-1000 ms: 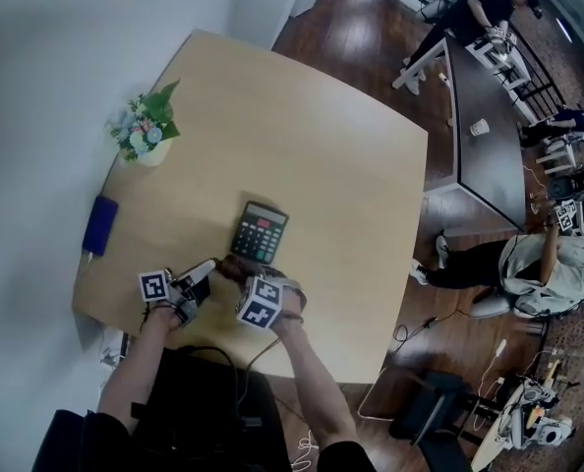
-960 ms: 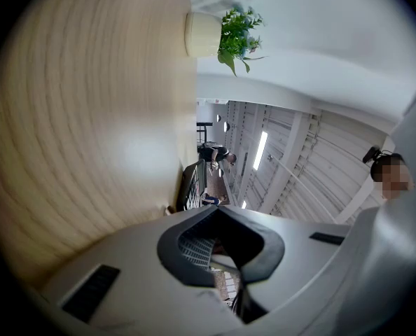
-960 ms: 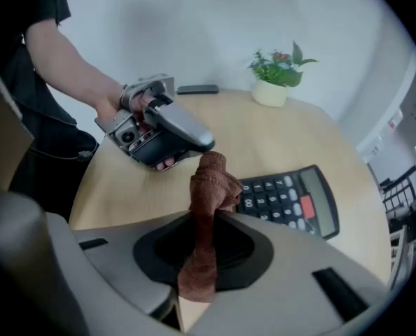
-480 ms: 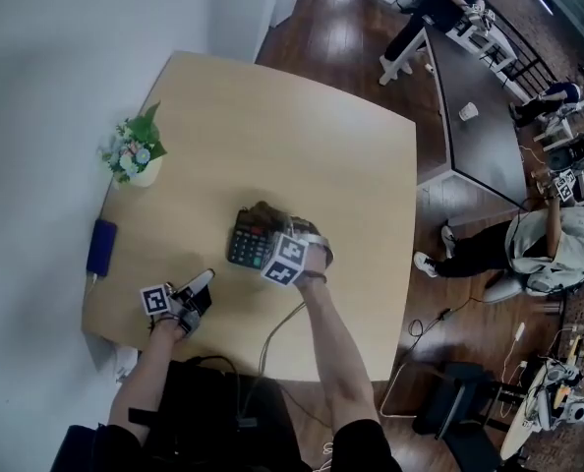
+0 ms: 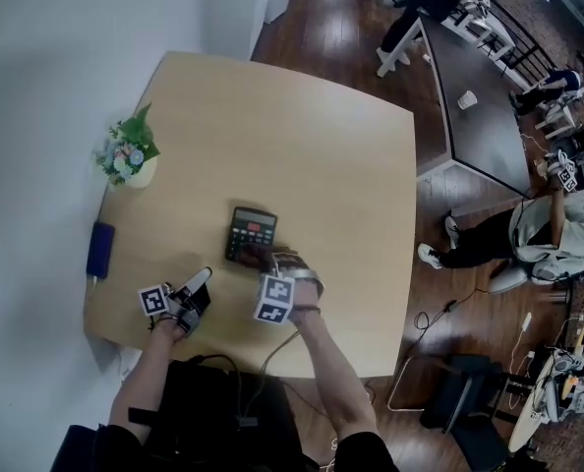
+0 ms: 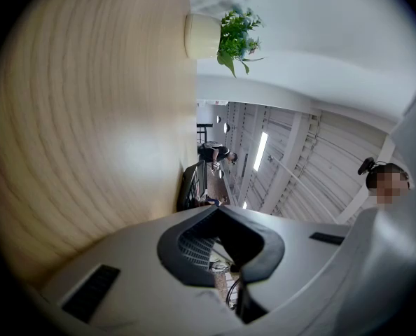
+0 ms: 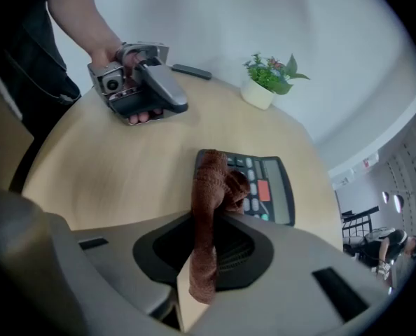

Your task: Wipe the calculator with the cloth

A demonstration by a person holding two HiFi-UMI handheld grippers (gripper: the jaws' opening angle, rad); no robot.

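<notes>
The right gripper [image 5: 268, 264], centre frame, grips the cloth [image 7: 209, 187]; its end rests on the calculator [image 5: 252, 230]. The left gripper [image 5: 202, 281], lower left, is clenched, empty.

The calculator [image 5: 251, 234] is dark and flat, with pale keys, one red key and a grey display. It lies face up on the pale wooden table [image 5: 302, 146], in the half nearer the person and somewhat toward the table's left edge. The cloth [image 7: 209, 208] is a rust-brown knitted strip, pinched between the fingers of the right gripper [image 7: 209, 224]. Its bunched free end rests on the keys at the calculator's near end.
</notes>
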